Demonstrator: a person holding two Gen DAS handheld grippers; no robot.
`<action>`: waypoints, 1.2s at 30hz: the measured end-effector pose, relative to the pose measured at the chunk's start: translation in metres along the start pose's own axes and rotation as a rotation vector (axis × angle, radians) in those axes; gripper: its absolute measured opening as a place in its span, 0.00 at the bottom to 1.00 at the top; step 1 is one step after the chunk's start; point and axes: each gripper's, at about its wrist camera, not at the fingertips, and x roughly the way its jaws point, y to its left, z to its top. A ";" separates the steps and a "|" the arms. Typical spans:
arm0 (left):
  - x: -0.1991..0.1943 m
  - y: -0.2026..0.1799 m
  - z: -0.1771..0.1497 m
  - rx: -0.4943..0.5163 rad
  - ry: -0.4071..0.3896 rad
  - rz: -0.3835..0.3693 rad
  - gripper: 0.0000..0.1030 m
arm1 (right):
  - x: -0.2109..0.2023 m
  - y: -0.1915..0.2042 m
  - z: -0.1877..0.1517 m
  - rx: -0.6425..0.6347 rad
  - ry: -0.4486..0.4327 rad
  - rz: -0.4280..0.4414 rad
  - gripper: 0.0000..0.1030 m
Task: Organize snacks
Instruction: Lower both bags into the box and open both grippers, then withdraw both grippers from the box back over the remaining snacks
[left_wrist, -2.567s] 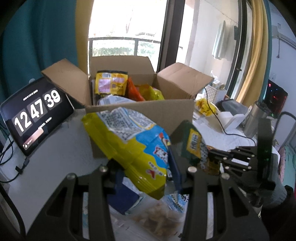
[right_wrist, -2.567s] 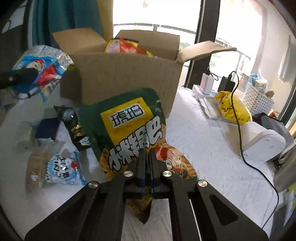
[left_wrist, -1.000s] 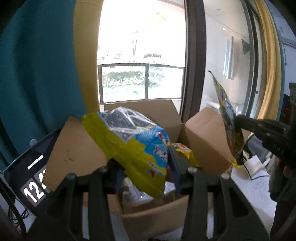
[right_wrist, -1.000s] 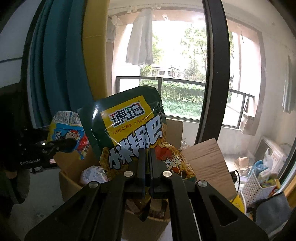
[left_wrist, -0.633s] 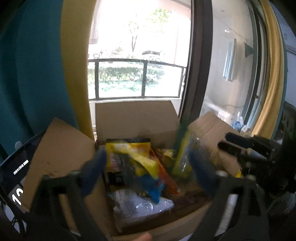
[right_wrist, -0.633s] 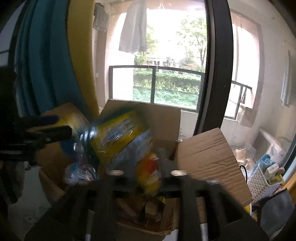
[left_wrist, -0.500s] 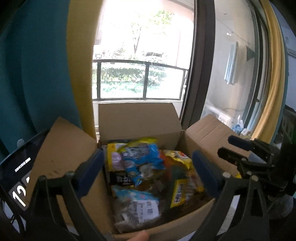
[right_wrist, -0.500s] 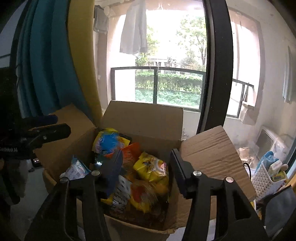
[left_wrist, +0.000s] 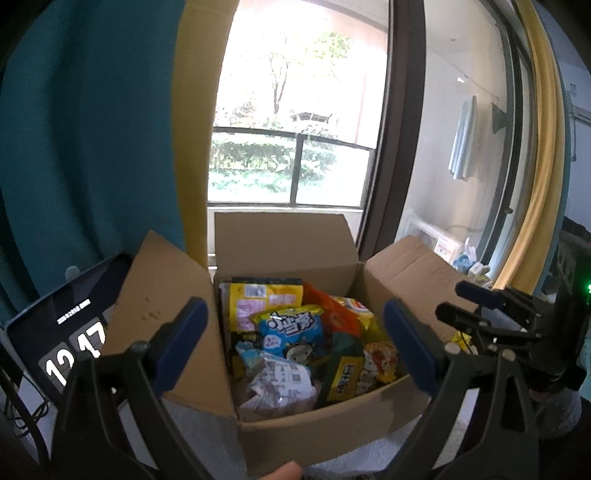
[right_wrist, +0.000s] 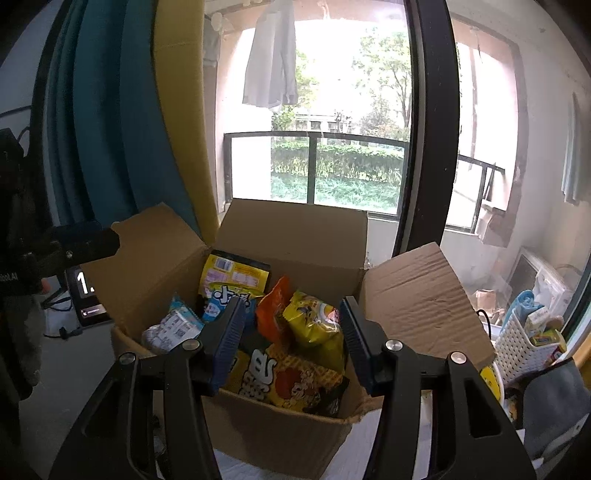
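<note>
An open cardboard box (left_wrist: 314, 428) stands below both grippers, filled with several snack bags. A blue-and-yellow bag (left_wrist: 291, 330) lies on top near the middle, and a green-and-yellow bag (left_wrist: 345, 373) leans beside it to the right. My left gripper (left_wrist: 291, 314) hangs open over the box with nothing between its blue pads. To its right my right gripper (left_wrist: 452, 302) hovers at the box's right flap. In the right wrist view the right gripper (right_wrist: 291, 308) is open and empty above the box (right_wrist: 280, 432), where the green-and-yellow bag (right_wrist: 284, 380) lies at the front.
A tablet showing a clock (left_wrist: 62, 347) leans left of the box. A white basket (right_wrist: 524, 343) with small items sits at the right. Teal and yellow curtains and a window stand behind. A person's fingertip (left_wrist: 282, 472) shows at the bottom edge.
Both grippers have opened and let go of their bags. The blue-and-yellow bag and the green-and-yellow bag dropped into the box and lie there now.
</note>
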 end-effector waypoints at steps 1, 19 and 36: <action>-0.004 -0.001 0.000 0.001 -0.004 0.000 0.94 | -0.004 0.002 0.000 -0.001 -0.002 -0.003 0.54; -0.061 0.003 -0.035 -0.015 -0.001 -0.003 0.94 | -0.045 0.029 -0.022 0.007 0.020 0.012 0.54; -0.078 0.019 -0.097 -0.074 0.095 0.022 0.94 | -0.056 0.059 -0.072 0.022 0.119 0.041 0.54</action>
